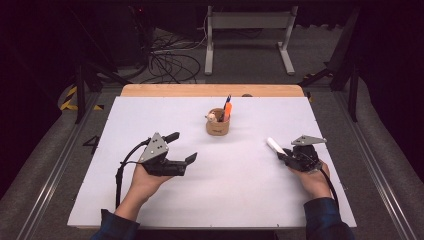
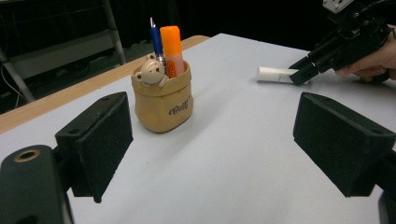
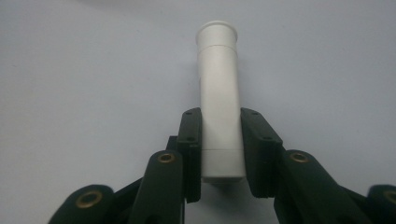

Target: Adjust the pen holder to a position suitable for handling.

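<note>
**White tube between the right jaws**

While the right gripper [image 3: 219, 154] has its pads against both sides of the white tube [image 3: 218, 93], grasping it low on the white table [image 1: 240, 195], the left gripper [image 1: 182, 147] stands wide open and holds nothing. The tube lies near the table's right edge. Much free surface separates it from the pen holder [image 1: 218, 125] at the middle.

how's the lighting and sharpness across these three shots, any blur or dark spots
High view: white table evenly lit, surroundings fall to near black. Left gripper view: pen cup crisp, near pads soft. Right gripper view: white tube slightly hazy, corners dimmer, no glare.
</note>
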`<state>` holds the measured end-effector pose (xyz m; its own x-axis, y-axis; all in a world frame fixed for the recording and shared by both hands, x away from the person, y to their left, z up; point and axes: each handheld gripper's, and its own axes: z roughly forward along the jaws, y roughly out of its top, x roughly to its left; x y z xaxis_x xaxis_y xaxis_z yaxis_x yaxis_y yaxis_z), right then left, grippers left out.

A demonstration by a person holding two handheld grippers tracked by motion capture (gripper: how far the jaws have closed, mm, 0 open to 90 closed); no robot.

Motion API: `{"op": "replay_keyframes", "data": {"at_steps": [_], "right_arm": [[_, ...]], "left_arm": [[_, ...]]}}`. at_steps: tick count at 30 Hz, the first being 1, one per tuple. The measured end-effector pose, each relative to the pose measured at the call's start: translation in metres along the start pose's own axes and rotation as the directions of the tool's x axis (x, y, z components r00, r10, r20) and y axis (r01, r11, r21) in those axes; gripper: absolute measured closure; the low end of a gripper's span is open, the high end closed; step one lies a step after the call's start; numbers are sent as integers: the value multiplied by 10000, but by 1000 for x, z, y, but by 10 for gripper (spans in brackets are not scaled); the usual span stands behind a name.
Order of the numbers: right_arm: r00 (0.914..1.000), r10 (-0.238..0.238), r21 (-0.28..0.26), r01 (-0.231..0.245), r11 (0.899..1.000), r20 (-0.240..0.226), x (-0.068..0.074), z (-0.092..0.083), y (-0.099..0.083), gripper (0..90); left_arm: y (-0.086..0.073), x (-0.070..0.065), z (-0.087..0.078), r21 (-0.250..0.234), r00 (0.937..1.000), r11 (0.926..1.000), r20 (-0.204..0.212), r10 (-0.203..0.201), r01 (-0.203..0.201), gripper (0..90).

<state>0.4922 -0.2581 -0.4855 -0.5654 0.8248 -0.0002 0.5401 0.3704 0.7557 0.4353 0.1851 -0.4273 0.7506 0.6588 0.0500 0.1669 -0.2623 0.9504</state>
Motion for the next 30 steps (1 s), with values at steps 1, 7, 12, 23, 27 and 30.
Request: {"op": "replay_keyframes", "data": {"at_steps": [1, 7, 12, 23, 27, 30], "right_arm": [[10000, -39, -126, 38, 9999, -57, 4, 0, 1, 717], [9973, -415, -829, 365, 9959, -602, 28, -3, 10, 718], [9910, -763, -1491, 594, 9870, -1100, 45, -8, 16, 716], [9729, -1553, -2441, 1108, 9634, -1715, 81, -15, 30, 716], [9652, -1813, -2721, 1261, 9540, -1883, 94, -17, 35, 716], [9603, -1956, -2861, 1339, 9488, -1991, 102, -18, 37, 716]], "left_arm": [[0, 0, 0, -30, 10000, 10000, 20, -62, 62, 129], [0, -2, 3, -48, 9997, 9999, 210, -153, 154, 148], [-1, -4, 4, -6, 9992, 10000, 407, -21, 21, 209], [-1, -9, 8, 43, 9977, 9998, 642, 206, -210, 275], [-1, -11, 9, 33, 9972, 9995, 679, 306, -309, 310], [-1, -12, 10, 85, 9971, 9996, 726, 247, -254, 319]]}}
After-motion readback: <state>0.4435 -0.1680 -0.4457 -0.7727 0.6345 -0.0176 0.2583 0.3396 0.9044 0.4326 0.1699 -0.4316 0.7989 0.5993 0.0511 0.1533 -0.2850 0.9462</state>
